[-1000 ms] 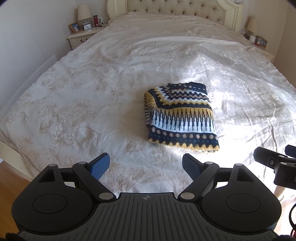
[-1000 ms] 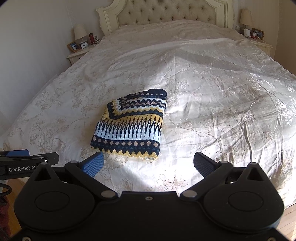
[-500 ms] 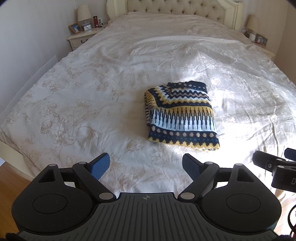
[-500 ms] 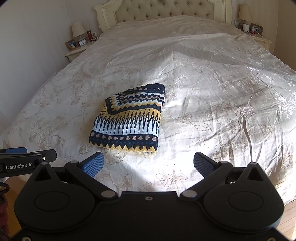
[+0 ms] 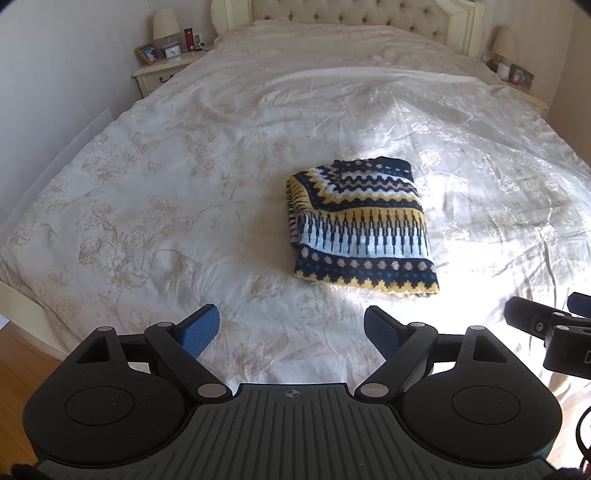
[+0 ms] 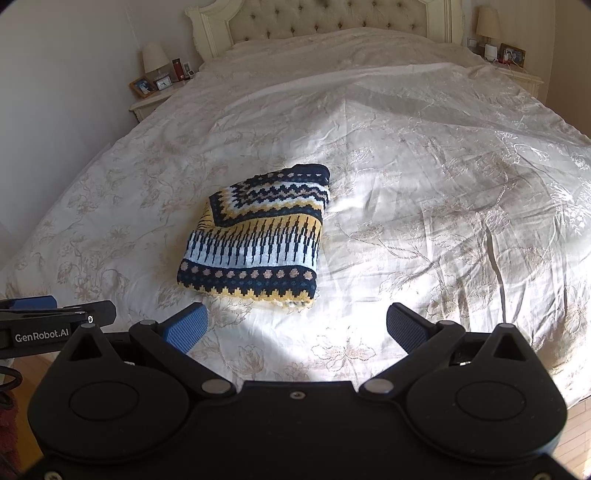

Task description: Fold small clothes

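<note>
Sweater [image 5: 360, 229], knitted in navy, yellow and white bands, lies folded into a compact rectangle on the bed [image 5: 184, 184], ahead of the left gripper [image 5: 291, 332] and a little right of its jaws, and ahead of the right gripper [image 6: 295, 326] and a little left of its jaws. Both grippers hang above the near edge of the floral bedspread [image 6: 443, 221], well apart from the garment, each with its jaws spread wide and holding nothing. Beyond lie a tufted headboard [image 6: 325, 16] and a nightstand [image 5: 166, 70] far off to the left.
</note>
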`<state>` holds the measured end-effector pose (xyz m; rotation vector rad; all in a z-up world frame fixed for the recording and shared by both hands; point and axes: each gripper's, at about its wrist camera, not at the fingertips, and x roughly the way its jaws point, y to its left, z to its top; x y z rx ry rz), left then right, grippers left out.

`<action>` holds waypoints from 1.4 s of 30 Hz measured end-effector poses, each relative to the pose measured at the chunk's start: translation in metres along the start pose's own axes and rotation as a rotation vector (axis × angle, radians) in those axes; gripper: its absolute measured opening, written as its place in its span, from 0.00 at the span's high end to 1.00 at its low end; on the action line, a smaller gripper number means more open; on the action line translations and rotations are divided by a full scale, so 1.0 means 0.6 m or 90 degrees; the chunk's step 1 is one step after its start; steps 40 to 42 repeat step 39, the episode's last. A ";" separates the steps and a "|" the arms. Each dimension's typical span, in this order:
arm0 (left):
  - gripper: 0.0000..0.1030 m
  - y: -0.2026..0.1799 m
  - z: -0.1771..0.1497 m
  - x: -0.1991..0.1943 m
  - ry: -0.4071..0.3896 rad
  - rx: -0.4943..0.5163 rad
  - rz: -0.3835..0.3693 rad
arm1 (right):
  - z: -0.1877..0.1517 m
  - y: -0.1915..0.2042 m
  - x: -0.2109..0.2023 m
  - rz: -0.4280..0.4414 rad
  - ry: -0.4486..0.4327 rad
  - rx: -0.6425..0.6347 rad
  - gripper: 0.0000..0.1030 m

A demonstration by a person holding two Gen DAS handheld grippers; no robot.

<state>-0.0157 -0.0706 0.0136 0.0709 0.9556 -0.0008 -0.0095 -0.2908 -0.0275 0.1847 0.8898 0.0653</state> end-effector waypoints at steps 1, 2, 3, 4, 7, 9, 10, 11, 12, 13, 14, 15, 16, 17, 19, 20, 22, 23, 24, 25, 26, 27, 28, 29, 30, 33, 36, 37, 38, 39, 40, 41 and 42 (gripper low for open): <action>0.17 0.000 0.000 0.000 0.001 0.000 0.000 | 0.000 0.000 0.001 0.000 0.001 0.000 0.01; 0.17 0.000 0.000 0.002 0.002 0.001 0.000 | 0.000 0.000 0.002 0.000 0.002 0.000 0.01; 0.17 0.000 0.000 0.003 0.003 0.001 -0.001 | 0.001 0.001 0.004 0.000 0.003 0.000 0.01; 0.17 0.000 0.000 0.005 0.005 0.001 -0.001 | 0.001 0.000 0.005 0.000 0.004 0.000 0.01; 0.17 -0.001 0.002 0.009 0.008 0.002 -0.002 | 0.002 0.001 0.008 0.001 0.006 0.002 0.01; 0.17 -0.002 0.002 0.009 0.007 0.001 -0.002 | 0.003 0.001 0.009 0.000 0.007 0.003 0.01; 0.17 -0.002 0.002 0.010 0.007 0.002 -0.002 | 0.003 0.000 0.009 0.000 0.007 0.003 0.01; 0.17 -0.002 0.002 0.010 0.007 0.002 -0.002 | 0.003 0.000 0.009 0.000 0.007 0.004 0.01; 0.17 -0.002 0.002 0.010 0.008 0.002 -0.002 | 0.003 -0.001 0.010 0.000 0.008 0.004 0.01; 0.17 -0.002 0.002 0.010 0.008 0.002 -0.003 | 0.003 -0.001 0.010 0.000 0.009 0.005 0.01; 0.17 -0.003 0.003 0.012 0.008 0.003 -0.003 | 0.003 -0.002 0.012 -0.001 0.010 0.006 0.01; 0.17 -0.004 0.004 0.013 0.008 0.004 -0.003 | 0.003 -0.003 0.013 -0.001 0.012 0.007 0.01; 0.17 -0.005 0.004 0.014 0.007 0.005 -0.002 | 0.004 -0.004 0.015 -0.002 0.013 0.008 0.01; 0.17 -0.007 0.005 0.016 0.007 0.007 -0.001 | 0.004 -0.005 0.017 -0.002 0.014 0.009 0.01; 0.17 -0.009 0.006 0.018 0.007 0.007 -0.001 | 0.004 -0.006 0.019 -0.003 0.016 0.011 0.01; 0.17 -0.009 0.006 0.018 0.007 0.007 0.000 | 0.004 -0.007 0.019 -0.004 0.018 0.012 0.01; 0.17 -0.009 0.007 0.019 0.008 0.007 -0.001 | 0.004 -0.008 0.022 -0.005 0.019 0.013 0.01; 0.17 -0.010 0.007 0.021 0.009 0.007 -0.001 | 0.005 -0.007 0.023 -0.006 0.021 0.015 0.01; 0.17 -0.010 0.009 0.023 0.011 0.008 -0.003 | 0.005 -0.008 0.024 -0.006 0.021 0.015 0.01; 0.17 -0.011 0.010 0.025 0.012 0.009 -0.003 | 0.006 -0.008 0.026 -0.007 0.022 0.016 0.01; 0.17 -0.012 0.011 0.027 0.013 0.010 -0.004 | 0.006 -0.008 0.027 -0.007 0.023 0.017 0.01; 0.17 -0.013 0.012 0.029 0.014 0.011 -0.005 | 0.006 -0.009 0.027 -0.008 0.024 0.018 0.01; 0.17 -0.014 0.012 0.031 0.014 0.012 -0.005 | 0.006 -0.009 0.029 -0.009 0.025 0.019 0.01; 0.17 -0.015 0.012 0.032 0.015 0.012 -0.006 | 0.007 -0.009 0.030 -0.009 0.027 0.019 0.01; 0.17 -0.015 0.012 0.033 0.015 0.012 -0.007 | 0.007 -0.009 0.032 -0.010 0.028 0.019 0.01; 0.17 -0.016 0.014 0.037 0.016 0.014 -0.008 | 0.009 -0.009 0.034 -0.011 0.029 0.020 0.01; 0.17 -0.017 0.014 0.040 0.018 0.015 -0.009 | 0.010 -0.009 0.036 -0.012 0.030 0.021 0.01; 0.17 -0.017 0.015 0.042 0.020 0.016 -0.009 | 0.011 -0.010 0.037 -0.012 0.031 0.021 0.01; 0.17 -0.018 0.016 0.043 0.022 0.016 -0.011 | 0.011 -0.010 0.038 -0.013 0.032 0.021 0.01; 0.17 -0.018 0.016 0.045 0.025 0.015 -0.013 | 0.012 -0.011 0.040 -0.014 0.033 0.021 0.01; 0.17 -0.018 0.016 0.045 0.025 0.015 -0.013 | 0.012 -0.011 0.040 -0.014 0.033 0.021 0.01; 0.17 -0.018 0.016 0.045 0.025 0.015 -0.013 | 0.012 -0.011 0.040 -0.014 0.033 0.021 0.01; 0.17 -0.018 0.016 0.045 0.025 0.015 -0.013 | 0.012 -0.011 0.040 -0.014 0.033 0.021 0.01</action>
